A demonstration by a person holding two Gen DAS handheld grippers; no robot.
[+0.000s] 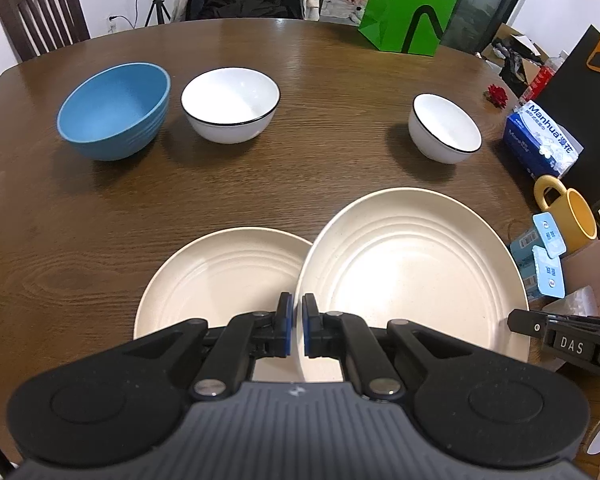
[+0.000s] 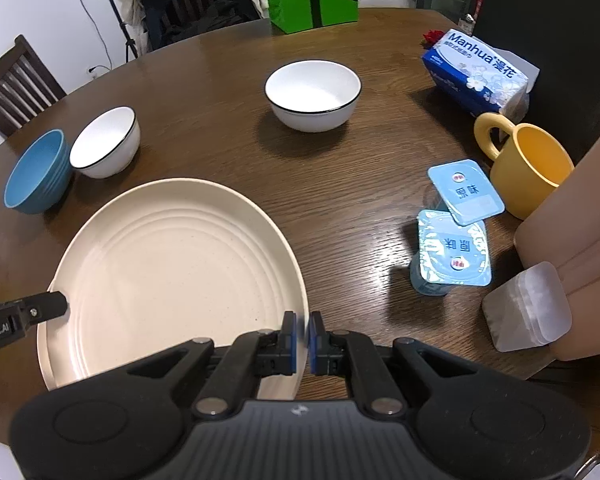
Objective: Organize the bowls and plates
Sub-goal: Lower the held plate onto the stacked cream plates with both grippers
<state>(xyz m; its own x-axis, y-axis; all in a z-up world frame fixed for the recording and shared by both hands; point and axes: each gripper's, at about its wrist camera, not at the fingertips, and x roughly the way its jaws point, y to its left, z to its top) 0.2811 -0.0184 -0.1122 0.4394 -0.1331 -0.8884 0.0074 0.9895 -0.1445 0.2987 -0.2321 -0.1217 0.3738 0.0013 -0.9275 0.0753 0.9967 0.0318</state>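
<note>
I hold the large plate (image 1: 412,264) with both tools: the left hand-held gripper (image 1: 296,326) is closed on its left rim, and the right hand-held gripper (image 2: 302,342) is closed on its right rim. The plate is lifted and tilted, and it overlaps the second plate (image 1: 220,276), which lies flat on the surface (image 1: 320,160). I judge that I am in the stacking step. The next move calls for centring the held plate over the flat one, making it level, lowering it, and only then releasing. The blue bowl (image 1: 116,110) and two white bowls (image 1: 230,102) (image 1: 444,128) wait farther back, well apart.
</note>
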